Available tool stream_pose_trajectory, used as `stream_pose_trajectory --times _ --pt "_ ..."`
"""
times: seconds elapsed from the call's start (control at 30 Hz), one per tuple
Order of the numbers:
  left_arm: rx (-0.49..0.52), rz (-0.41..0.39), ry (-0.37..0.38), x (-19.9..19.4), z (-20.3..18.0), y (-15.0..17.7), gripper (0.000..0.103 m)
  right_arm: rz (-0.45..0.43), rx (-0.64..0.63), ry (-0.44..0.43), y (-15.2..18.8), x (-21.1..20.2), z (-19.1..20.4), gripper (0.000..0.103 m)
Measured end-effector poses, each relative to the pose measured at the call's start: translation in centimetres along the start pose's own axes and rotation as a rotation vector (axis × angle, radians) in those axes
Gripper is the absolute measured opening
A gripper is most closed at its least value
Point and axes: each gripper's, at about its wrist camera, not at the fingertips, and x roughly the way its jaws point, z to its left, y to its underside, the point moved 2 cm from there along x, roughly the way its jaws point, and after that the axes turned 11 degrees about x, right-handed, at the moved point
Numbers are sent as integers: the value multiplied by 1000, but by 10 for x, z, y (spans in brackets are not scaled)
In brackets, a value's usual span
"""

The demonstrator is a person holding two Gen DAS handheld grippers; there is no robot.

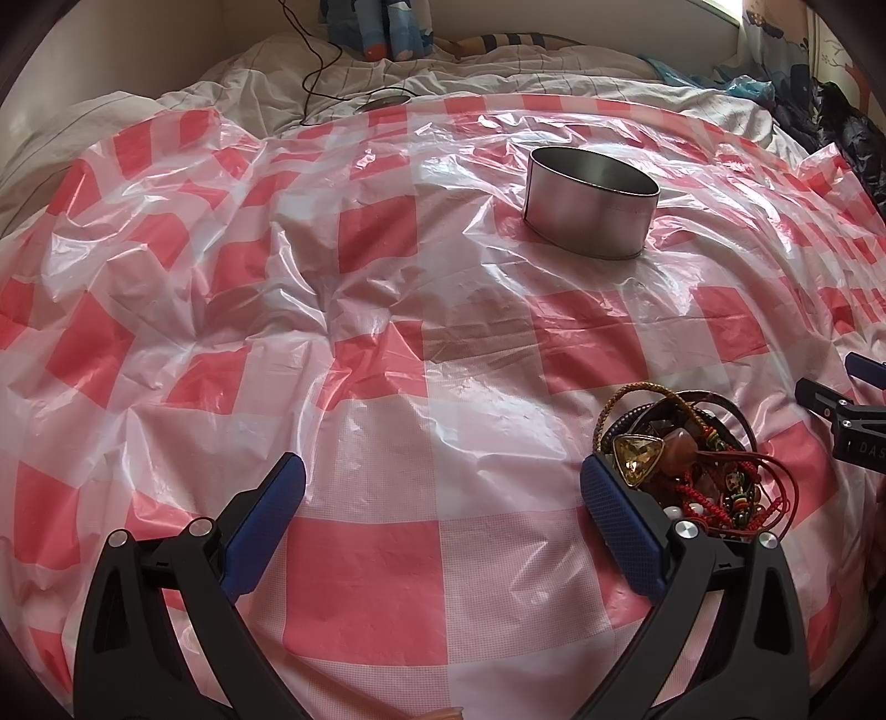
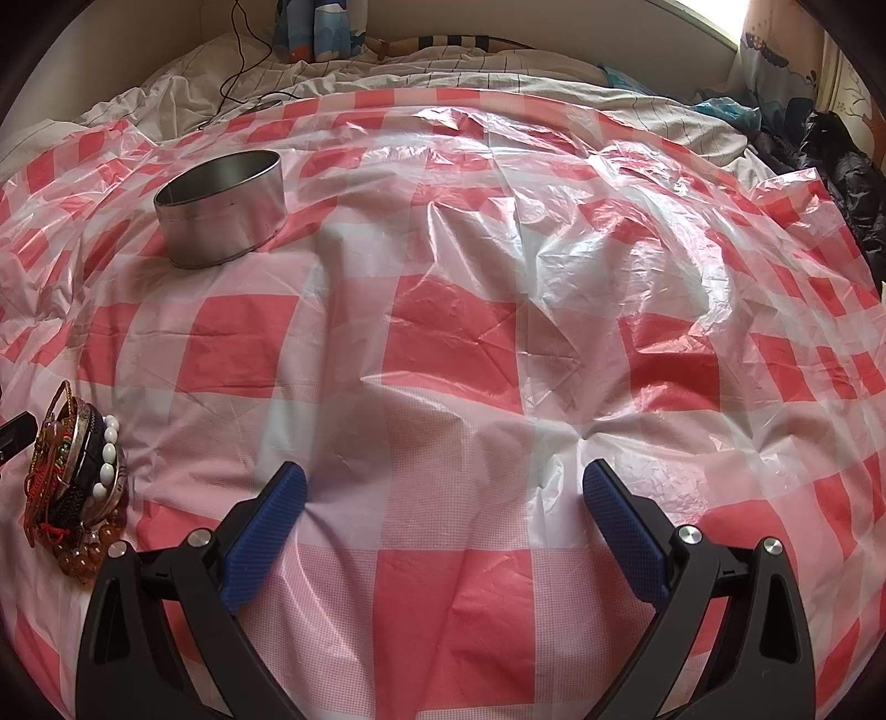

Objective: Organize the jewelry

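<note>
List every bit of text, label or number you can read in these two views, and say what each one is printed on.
"DAS": white letters, cut off by the frame edge, on the black body of the right gripper, seen at the right edge of the left wrist view.
No readable text on the round silver metal tin or the tangled pile of jewelry.

A bed is covered by a crinkled red-and-white checked plastic sheet (image 1: 387,343). White striped bedding (image 1: 498,72) is bunched along the far edge. A black cable (image 1: 315,61) is trailed over the far left corner. Daylight is admitted through a window (image 2: 714,11) at far right.
</note>
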Motion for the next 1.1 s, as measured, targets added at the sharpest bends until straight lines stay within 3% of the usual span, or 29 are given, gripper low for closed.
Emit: stream_pose_trajectory --times 1.1 --pt "2 2 -1 1 -3 1 96 5 1 -2 -3 0 -2 96"
